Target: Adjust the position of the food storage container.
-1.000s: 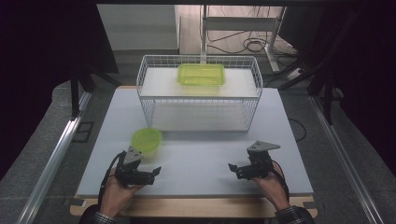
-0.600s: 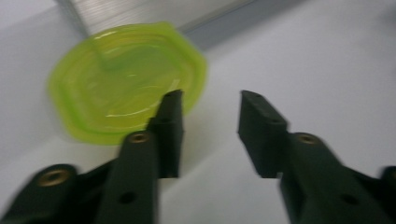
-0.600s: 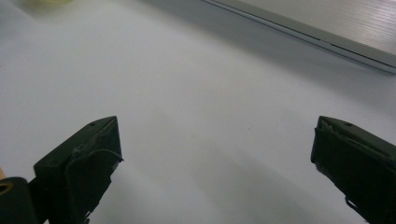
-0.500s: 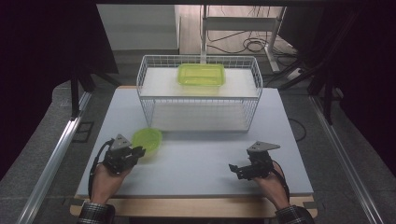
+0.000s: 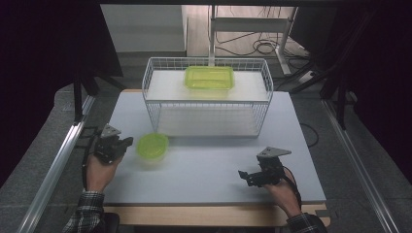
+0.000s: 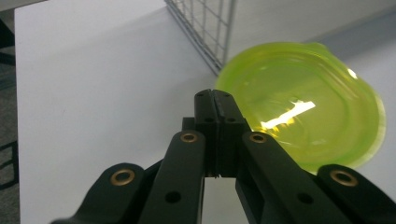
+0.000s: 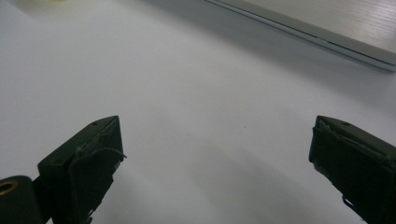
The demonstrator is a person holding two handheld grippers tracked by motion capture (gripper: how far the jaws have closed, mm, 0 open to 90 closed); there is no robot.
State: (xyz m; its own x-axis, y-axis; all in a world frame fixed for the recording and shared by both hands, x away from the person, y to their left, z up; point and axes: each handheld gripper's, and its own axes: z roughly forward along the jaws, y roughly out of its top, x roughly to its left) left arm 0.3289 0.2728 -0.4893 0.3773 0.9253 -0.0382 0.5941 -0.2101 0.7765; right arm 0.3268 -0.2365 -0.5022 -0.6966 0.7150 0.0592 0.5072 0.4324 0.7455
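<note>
A round yellow-green lid lies flat on the white table, left of centre and just in front of the wire basket. My left gripper is shut with nothing between its jaws, its tips just left of the lid's rim. A rectangular yellow-green container sits inside the basket, toward its back. My right gripper rests low near the table's front right with its jaws wide open over bare tabletop.
The wire basket's corner mesh stands close beyond the lid. Metal rails run along both sides of the table, such as the left rail. A wooden strip edges the table's front.
My left gripper has moved away from the front edge, forward and leftward, and now points at the lid from its left side. The right gripper has stayed put.
</note>
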